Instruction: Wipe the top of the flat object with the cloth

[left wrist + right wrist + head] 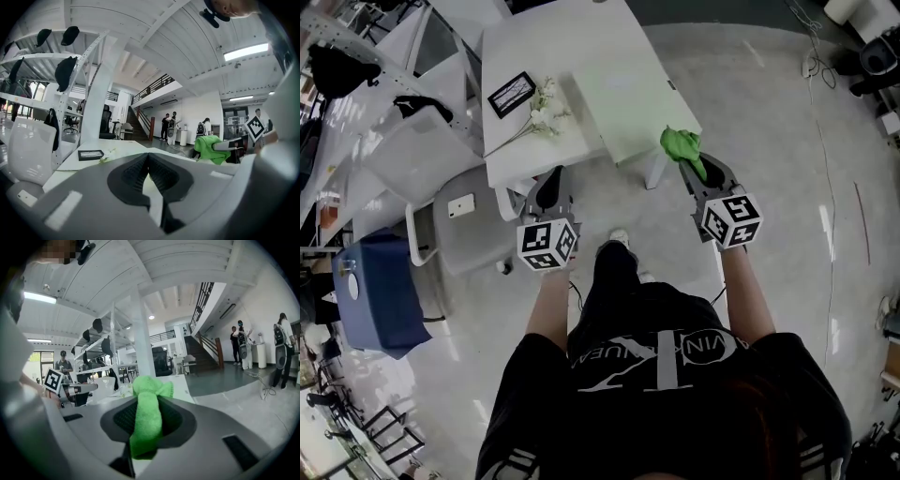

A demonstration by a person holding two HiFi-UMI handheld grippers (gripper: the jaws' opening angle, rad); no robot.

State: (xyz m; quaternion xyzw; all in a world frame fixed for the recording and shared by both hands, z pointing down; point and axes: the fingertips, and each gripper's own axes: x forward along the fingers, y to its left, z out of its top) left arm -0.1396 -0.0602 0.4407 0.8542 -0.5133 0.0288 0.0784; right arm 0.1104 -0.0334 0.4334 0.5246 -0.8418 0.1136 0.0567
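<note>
Two hand-held grippers are shown at the near edge of a white table [546, 42].

Head view: the left gripper [549, 185] is held at the table's near left corner, its jaws pressed together with nothing between them. The right gripper [695, 170] is held at the table's near right corner, clenched on a bunched green cloth [680, 143]. The cloth is placed just at the near right edge of a flat pale panel [623, 103], which is laid on the table's right half; contact between the two cannot be judged. A black-framed card [511, 94] and a flower sprig [542, 117] are seen on the table's left half, beside the panel. A white chair [464, 220] is seen off the table's left side.

Left gripper view: the left gripper [148, 160] is seen with its ribbed pads met at the tips and empty. Beyond it the table top is seen with the card [90, 154] on it, and the cloth [208, 147] at the table's right.

Right gripper view: the right gripper [148, 404] is closed on the cloth [151, 389], which is drawn down between the pads and bunched above them.
</note>
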